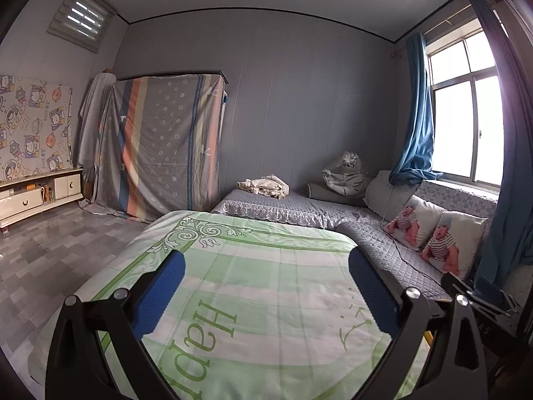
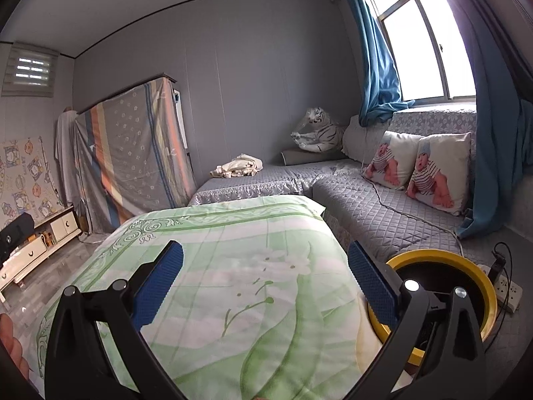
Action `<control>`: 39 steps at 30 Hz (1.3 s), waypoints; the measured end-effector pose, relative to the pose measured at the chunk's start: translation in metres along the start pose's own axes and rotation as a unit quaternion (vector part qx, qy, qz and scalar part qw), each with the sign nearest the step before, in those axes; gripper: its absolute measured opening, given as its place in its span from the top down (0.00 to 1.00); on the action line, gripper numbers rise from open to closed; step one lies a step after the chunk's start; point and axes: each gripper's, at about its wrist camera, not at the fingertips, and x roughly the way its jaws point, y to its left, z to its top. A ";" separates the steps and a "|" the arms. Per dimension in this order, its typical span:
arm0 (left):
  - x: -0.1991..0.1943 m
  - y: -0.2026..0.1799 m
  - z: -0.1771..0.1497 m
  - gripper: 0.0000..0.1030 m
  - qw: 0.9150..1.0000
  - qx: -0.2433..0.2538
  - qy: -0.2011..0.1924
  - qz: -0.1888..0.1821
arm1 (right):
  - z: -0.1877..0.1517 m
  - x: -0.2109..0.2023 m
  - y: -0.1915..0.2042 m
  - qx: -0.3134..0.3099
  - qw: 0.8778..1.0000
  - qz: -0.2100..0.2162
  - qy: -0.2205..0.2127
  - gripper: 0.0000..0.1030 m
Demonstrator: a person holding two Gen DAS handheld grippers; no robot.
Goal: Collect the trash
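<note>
My left gripper [image 1: 266, 266] stands open above a table under a green and white cloth [image 1: 260, 293], with nothing between its blue pads. My right gripper [image 2: 265, 260] is open too, over the same cloth [image 2: 233, 266]. A round bin with a yellow rim [image 2: 466, 266] and a dark inside sits just right of the right gripper, beside the table. No loose trash shows on the cloth in either view. The tip of the other gripper [image 1: 473, 291] shows at the right edge of the left wrist view.
A grey quilted sofa [image 2: 359, 193] with two baby-print cushions [image 2: 436, 170] runs behind and right of the table. A crumpled cream cloth [image 2: 240, 165] and a toy tiger [image 2: 319, 131] lie on it. A power strip [image 2: 508, 293] lies beyond the bin. A low white cabinet [image 1: 36, 196] stands left.
</note>
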 end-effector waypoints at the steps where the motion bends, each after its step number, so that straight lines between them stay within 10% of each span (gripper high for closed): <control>1: 0.000 0.000 -0.001 0.08 1.000 -0.001 0.001 0.000 | -0.001 0.000 0.000 0.001 1.000 0.000 0.000 0.08; 39: 0.019 0.002 -0.012 0.08 0.999 -0.010 0.038 -0.008 | -0.024 0.026 0.001 0.011 0.999 0.016 0.044 0.08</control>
